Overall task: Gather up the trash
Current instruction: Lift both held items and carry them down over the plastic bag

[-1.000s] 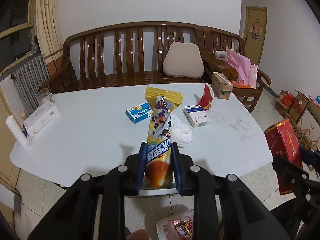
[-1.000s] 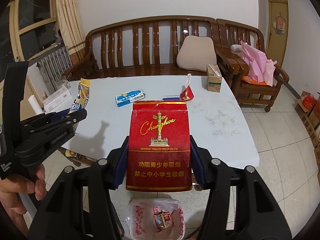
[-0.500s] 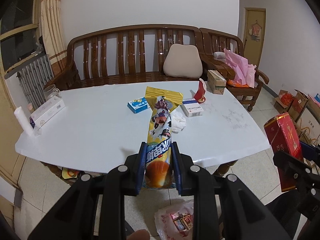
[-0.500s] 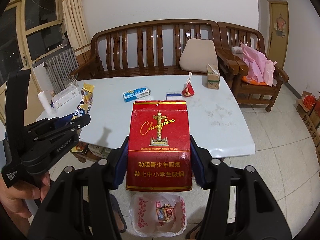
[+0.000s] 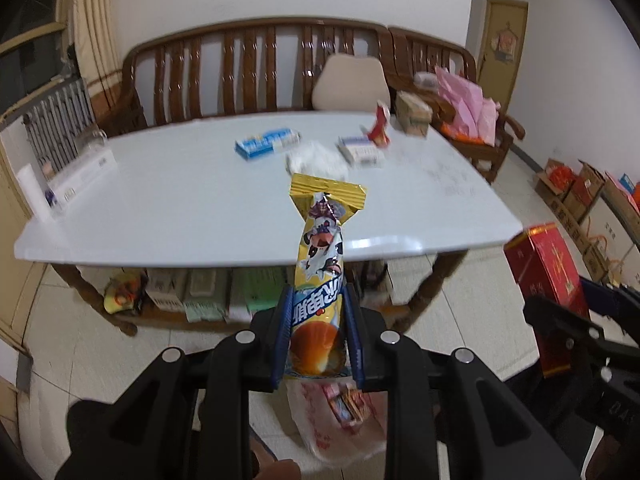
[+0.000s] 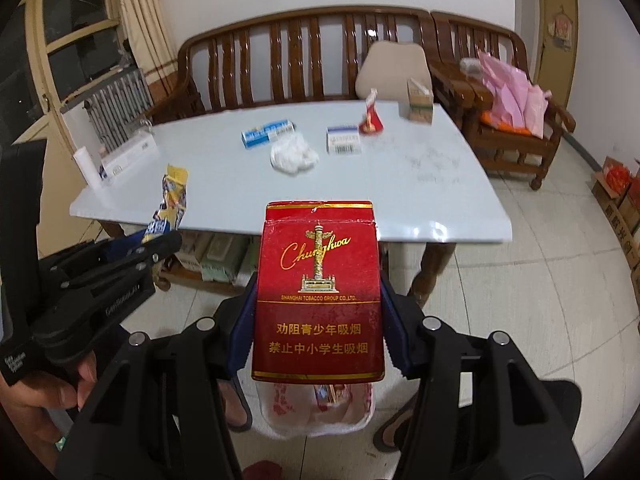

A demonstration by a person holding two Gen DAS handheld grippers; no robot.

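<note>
Plainly both pieces are light: the yellow snack wrapper (image 5: 320,280) is thin, crinkly and slippery, pinched low by our left hand-held gripper (image 5: 318,338); the red cigarette pack (image 6: 318,292) is stiff card, clamped across its sides by our right hand-held gripper (image 6: 318,332). Since a second ago we have drawn back from the table (image 5: 160,200), and the plastic bag (image 6: 320,412) on the floor below shows fuller

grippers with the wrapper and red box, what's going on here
A person is clearing trash with two hand-held tools. The left tool is shut on a yellow snack wrapper, the right tool grips a red Chunghwa cigarette pack. Both hang above a plastic bag on the floor. A crumpled tissue and small boxes remain on the table.
</note>
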